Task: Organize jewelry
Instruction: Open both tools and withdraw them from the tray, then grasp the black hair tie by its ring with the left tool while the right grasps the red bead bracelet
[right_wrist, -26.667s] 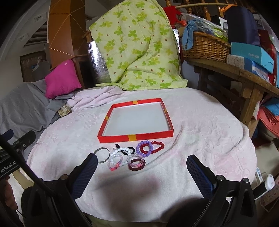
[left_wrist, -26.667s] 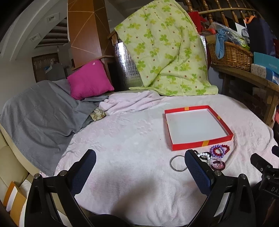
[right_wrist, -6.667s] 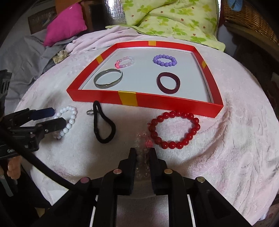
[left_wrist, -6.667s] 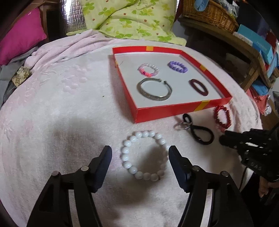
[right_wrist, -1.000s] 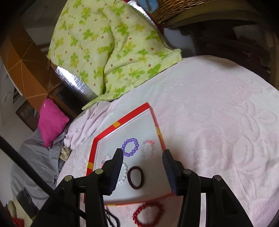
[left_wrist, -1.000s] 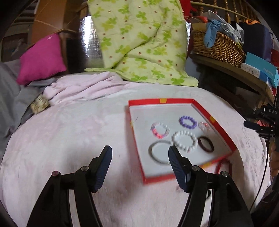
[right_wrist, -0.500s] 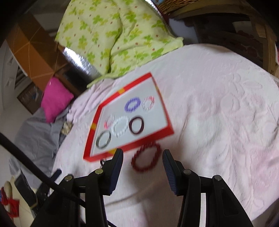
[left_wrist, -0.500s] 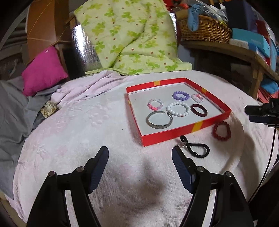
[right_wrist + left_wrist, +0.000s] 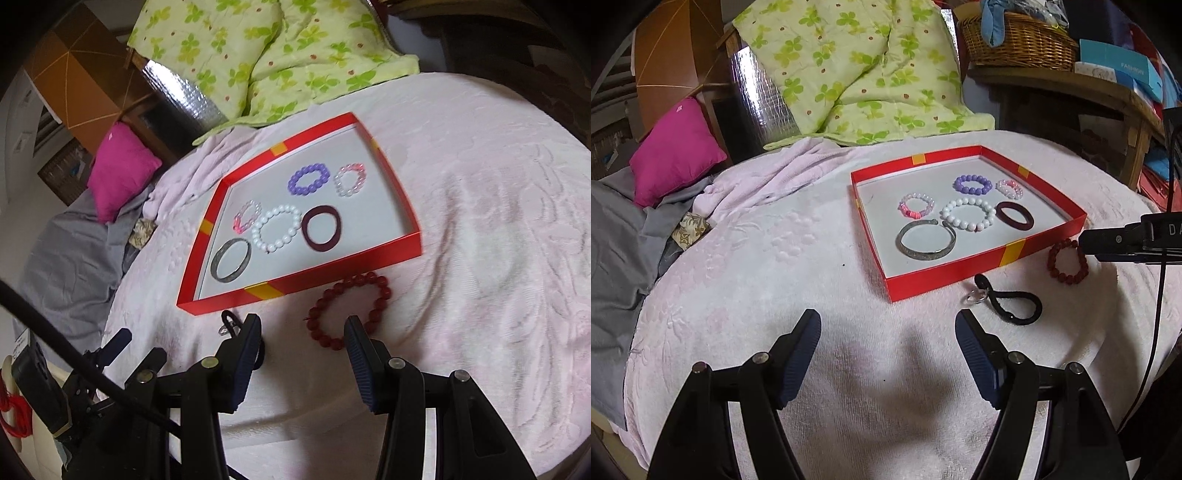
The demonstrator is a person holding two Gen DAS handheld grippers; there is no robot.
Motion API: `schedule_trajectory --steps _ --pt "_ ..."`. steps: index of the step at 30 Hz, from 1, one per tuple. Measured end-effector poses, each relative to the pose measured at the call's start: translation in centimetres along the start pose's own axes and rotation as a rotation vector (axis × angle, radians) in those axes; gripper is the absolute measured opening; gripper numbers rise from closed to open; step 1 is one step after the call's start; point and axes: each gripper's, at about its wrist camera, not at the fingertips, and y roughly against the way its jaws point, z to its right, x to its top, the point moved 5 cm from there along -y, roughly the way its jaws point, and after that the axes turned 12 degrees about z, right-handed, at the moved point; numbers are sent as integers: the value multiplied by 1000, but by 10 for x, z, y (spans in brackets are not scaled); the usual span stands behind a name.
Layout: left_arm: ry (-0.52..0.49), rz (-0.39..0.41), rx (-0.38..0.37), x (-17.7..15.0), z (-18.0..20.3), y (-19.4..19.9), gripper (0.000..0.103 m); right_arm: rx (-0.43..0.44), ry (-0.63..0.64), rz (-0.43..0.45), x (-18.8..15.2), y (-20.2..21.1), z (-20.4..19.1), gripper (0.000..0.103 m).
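A round table (image 9: 775,280) draped in a pale pink towel fills both views, in a cluttered room with a green leaf-print quilt (image 9: 857,66), a magenta cushion (image 9: 676,151) and a wicker basket (image 9: 1019,44) on a wooden shelf behind.

On the towel sits a shallow red tray (image 9: 314,273) holding six bracelets: silver bangle, white beads, dark maroon band, purple beads and two small pink ones.

Two pieces lie outside it, just beside its near wall: a red bead bracelet (image 9: 351,310) and a black hair tie (image 9: 1015,301) with a small metal ring.

The right gripper (image 9: 301,334) hangs low over the red bracelet, fingers spread and empty, one blue pad overlapping the bracelet's near edge. The left gripper (image 9: 888,354) hovers over bare towel, spread wide, holding nothing.

Judged risks: the pads could pinch a fold of the soft towel with the beads, a bead string might roll out of a shallow grip, or a finger could nudge the light tray and scatter what is sorted.
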Motion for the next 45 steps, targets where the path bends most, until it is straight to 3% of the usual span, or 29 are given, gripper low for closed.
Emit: schedule_trajectory --steps 15,36,45 --pt "29 -53 -6 -6 -1 -8 76 24 6 -73 -14 -16 -11 51" --pt "19 -101 -30 -10 16 -18 76 6 -32 -59 -7 -6 12 51" --pt "107 -123 -105 -10 17 -20 76 -43 -105 -19 3 -1 44 44"
